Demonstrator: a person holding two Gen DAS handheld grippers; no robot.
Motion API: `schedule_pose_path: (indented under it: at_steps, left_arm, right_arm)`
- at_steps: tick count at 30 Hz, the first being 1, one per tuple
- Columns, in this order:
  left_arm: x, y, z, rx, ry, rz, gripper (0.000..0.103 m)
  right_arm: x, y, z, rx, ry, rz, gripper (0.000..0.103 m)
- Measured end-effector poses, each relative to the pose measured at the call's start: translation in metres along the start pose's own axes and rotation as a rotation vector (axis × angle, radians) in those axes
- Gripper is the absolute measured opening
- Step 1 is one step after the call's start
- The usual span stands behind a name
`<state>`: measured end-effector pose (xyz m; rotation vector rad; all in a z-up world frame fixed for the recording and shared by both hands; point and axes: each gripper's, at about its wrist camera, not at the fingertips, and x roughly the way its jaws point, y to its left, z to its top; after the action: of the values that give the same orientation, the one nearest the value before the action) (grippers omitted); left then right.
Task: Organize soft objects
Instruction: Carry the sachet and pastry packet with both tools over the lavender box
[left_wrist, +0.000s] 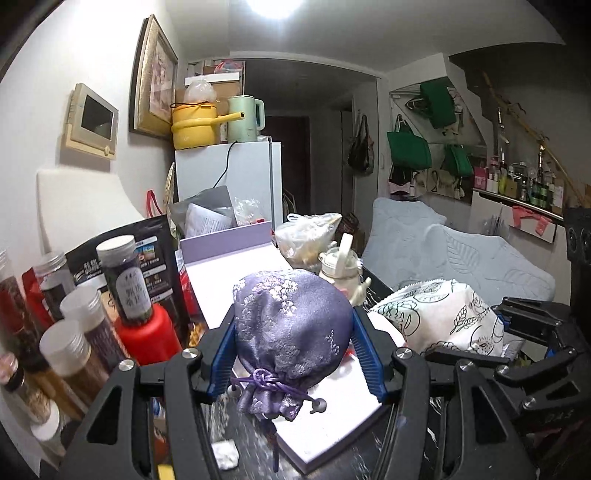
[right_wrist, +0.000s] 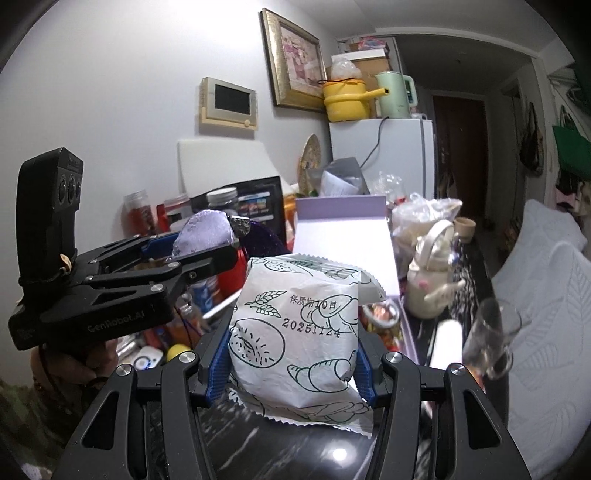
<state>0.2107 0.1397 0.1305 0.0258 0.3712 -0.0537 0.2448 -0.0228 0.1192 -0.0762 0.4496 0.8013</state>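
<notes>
Purple brocade pouch (left_wrist: 291, 325) clamped in left jaws; white printed packet (right_wrist: 295, 332) in right

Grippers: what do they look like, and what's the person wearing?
Both grippers, left and right, are black skeletal linkages with silver pivot bolts and ribbed blue pads. The right wrist view shows "GenRobot.AI" lettering and a black three-lens camera block on the left one. Sleeve: camouflage-patterned.

Glass cup (right_wrist: 489, 341) blurred, jar labels (left_wrist: 133, 295) illegible, hand (right_wrist: 79, 360) half hidden behind gripper body.

Dark marbled tabletop (right_wrist: 280, 443): lilac open box (left_wrist: 236, 273), jars (left_wrist: 125, 280), white teapot (right_wrist: 428, 284)
</notes>
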Motion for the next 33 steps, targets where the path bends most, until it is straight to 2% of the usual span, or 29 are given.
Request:
schedule_pose_path:
  at_steps: [10,15,23,31,33]
  left_arm:
    - [0.056,0.022,0.024,0.005,0.004,0.027,0.058]
    - [0.084,0.025,0.028,0.032,0.0,0.076,0.058]
    - [0.127,0.03,0.027,0.011,0.017,0.104,0.058]
    - [0.168,0.041,0.017,-0.022,0.065,0.126,0.058]
    - [0.18,0.043,0.013,-0.012,0.099,0.128,0.058]
  right_arm:
    - [0.047,-0.032,0.029,-0.009,0.001,-0.03,0.055]
    - [0.071,-0.043,0.039,-0.028,-0.006,-0.034,0.055]
    - [0.112,-0.064,0.048,-0.019,-0.009,-0.041,0.055]
    - [0.151,-0.092,0.045,0.02,0.022,-0.059,0.055]
    - [0.161,-0.097,0.042,0.033,0.049,-0.068,0.055]
